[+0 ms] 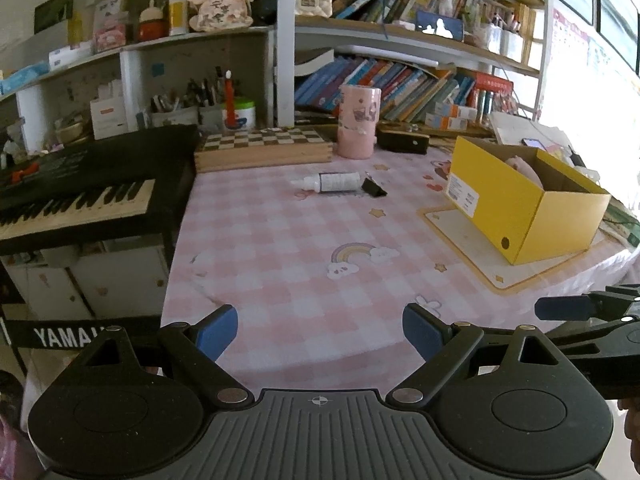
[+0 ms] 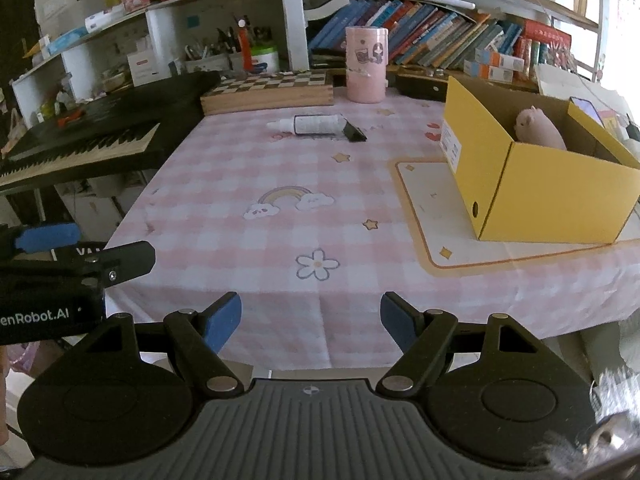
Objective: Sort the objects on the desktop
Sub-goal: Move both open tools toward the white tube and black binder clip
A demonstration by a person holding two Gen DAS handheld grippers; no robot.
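Observation:
A small white dropper bottle (image 1: 330, 182) lies on its side on the pink checked tablecloth, far from me, with a black binder clip (image 1: 374, 189) touching its right end. Both also show in the right wrist view, the bottle (image 2: 310, 124) and the clip (image 2: 354, 132). A yellow cardboard box (image 1: 532, 204) stands open at the right; in the right wrist view the box (image 2: 552, 196) holds a pink pig toy (image 2: 538, 130). My left gripper (image 1: 320, 330) is open and empty over the table's near edge. My right gripper (image 2: 311, 320) is open and empty beside it.
A pink cylindrical holder (image 1: 359, 121), a wooden chessboard box (image 1: 262, 148) and a black case (image 1: 403, 142) stand at the back. A black keyboard (image 1: 80, 196) sits left of the table. A cream mat (image 2: 448, 216) lies under the box. Bookshelves rise behind.

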